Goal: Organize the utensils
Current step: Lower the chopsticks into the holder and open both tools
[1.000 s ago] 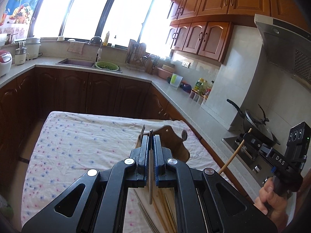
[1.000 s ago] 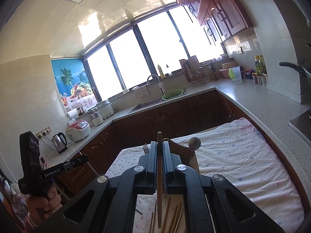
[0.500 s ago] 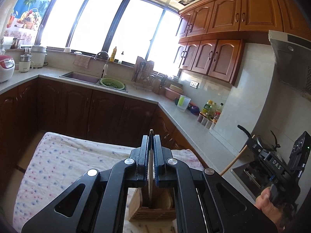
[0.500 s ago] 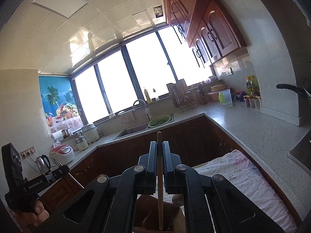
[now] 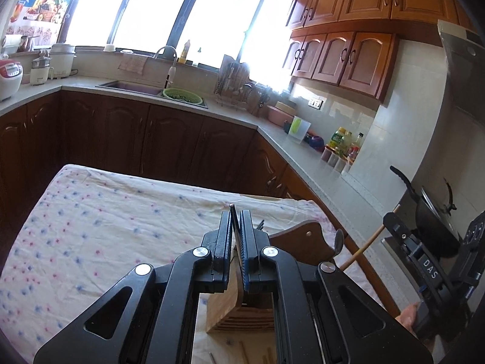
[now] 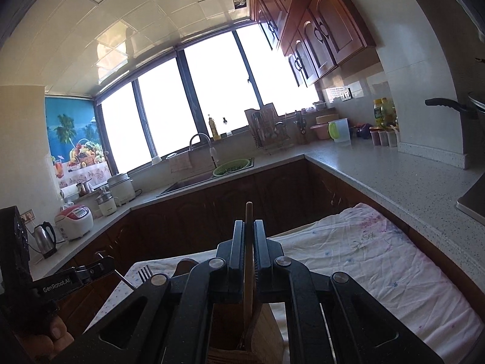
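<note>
My left gripper is shut on a thin metal chopstick, held upright over the wooden utensil holder on the floral tablecloth. My right gripper is shut on a wooden chopstick whose lower end reaches down into the same holder. The right gripper also shows at the right of the left wrist view, with its chopstick slanting down. The left gripper shows at the left of the right wrist view. A fork stands in the holder.
The cloth-covered table lies in front. More chopsticks lie on the cloth below the holder. Dark cabinets and a counter with bottles and a sink run behind. A wok sits on the stove at right.
Both grippers tilted down again after pointing higher. The holder now sits close under both grippers, and the right chopstick's lower end has gone into it.
</note>
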A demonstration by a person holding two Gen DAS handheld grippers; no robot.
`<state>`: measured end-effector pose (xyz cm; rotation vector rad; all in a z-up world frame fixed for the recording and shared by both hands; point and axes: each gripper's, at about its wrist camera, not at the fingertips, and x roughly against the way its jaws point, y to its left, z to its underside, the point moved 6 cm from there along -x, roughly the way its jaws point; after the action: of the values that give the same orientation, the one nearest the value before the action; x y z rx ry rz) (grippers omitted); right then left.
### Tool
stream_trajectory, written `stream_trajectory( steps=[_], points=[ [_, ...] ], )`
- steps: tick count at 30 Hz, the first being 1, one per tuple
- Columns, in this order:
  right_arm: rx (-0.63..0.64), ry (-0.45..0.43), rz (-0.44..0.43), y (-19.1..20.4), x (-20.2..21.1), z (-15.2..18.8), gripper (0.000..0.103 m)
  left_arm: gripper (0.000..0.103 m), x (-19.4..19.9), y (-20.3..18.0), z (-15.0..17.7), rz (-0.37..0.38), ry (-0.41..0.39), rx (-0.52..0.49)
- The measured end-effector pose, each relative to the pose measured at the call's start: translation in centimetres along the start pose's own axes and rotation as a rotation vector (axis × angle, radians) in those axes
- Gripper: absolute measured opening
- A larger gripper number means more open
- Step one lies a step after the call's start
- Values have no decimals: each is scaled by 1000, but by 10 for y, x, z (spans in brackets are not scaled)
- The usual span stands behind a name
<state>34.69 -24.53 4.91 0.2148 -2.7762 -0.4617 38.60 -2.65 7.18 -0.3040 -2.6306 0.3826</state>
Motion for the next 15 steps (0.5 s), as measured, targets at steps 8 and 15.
stream_trajectory(
  steps=[8, 15],
  points=[
    [-11, 26, -4, -3, 1, -6, 5, 5, -1, 1, -3, -3, 18, -4],
    [-39, 53, -15, -6, -1, -8, 13, 21, 0, 1, -3, 2, 56, 6]
  ],
)
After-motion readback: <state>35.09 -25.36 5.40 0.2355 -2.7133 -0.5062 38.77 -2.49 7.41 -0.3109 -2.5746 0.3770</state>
